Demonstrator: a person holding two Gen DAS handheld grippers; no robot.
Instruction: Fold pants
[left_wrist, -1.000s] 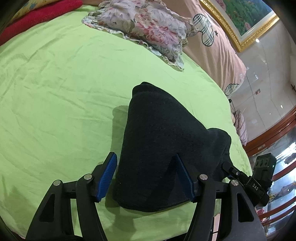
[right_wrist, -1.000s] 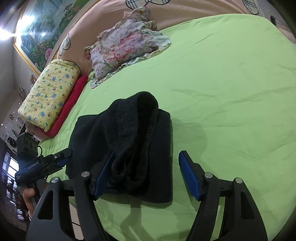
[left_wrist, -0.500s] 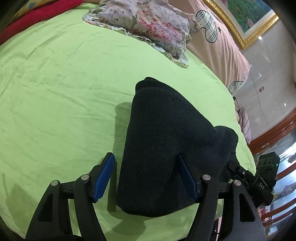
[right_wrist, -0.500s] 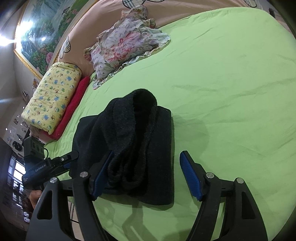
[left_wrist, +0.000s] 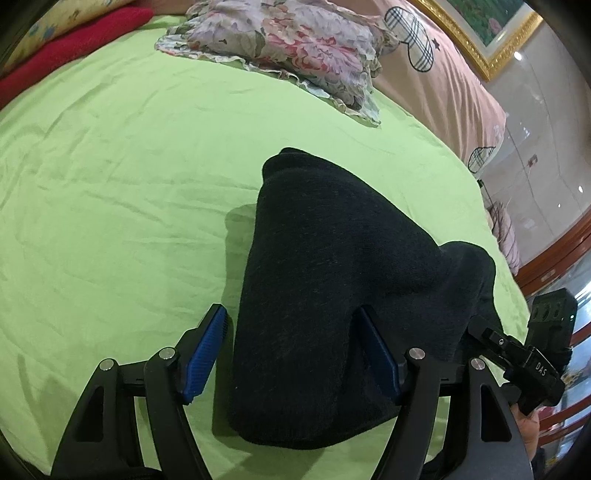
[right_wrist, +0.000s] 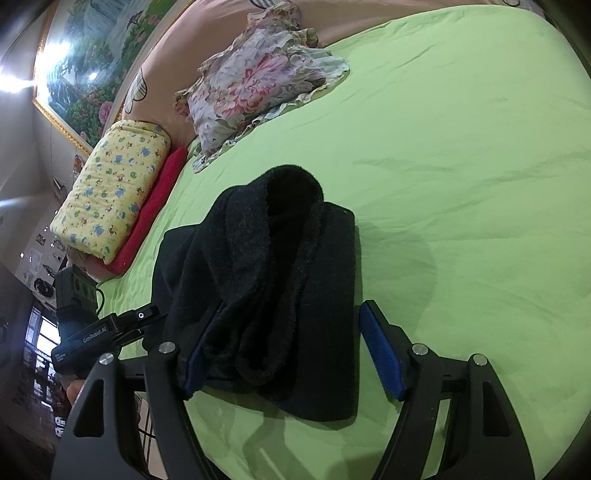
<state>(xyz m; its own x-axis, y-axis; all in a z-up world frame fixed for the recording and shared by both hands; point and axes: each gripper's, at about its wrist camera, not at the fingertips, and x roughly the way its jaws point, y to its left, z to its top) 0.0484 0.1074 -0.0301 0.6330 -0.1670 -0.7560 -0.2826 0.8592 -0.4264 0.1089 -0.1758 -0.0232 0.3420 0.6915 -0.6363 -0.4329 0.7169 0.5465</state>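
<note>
So we've got the pants (left_wrist: 332, 295) sitting as a dark bundle on the green sheet (left_wrist: 129, 184), near the front edge of the bed, with the two grippers coming at it from opposite sides.

Starting on the left: our left gripper (left_wrist: 291, 354) has its jaws spread wide, and the near end of the bundle pokes in between the blue pads (left_wrist: 207, 347). The cloth is close to the inner pad or maybe brushing it, but nothing is pinched. From here the bundle's long axis runs straight ahead, away from us toward the floral pillow (left_wrist: 288, 48).

Moving right: our right gripper (right_wrist: 284, 350) is spread wide too, not clamped on anything. The pants (right_wrist: 266, 280) sit in front and a bit to its left, with the fuzzy rolled layer draped over the flatter part and lying against the left pad (can't tell if it's actually pressing). The right pad is over bare sheet.

Our guess is the fold is mostly done and just needs tidying, since that top layer is humped up instead of flat. Both grippers are about equally close, each at one end of the near edge, so either could grab. The lumpy side is nearer the right one though.
</note>
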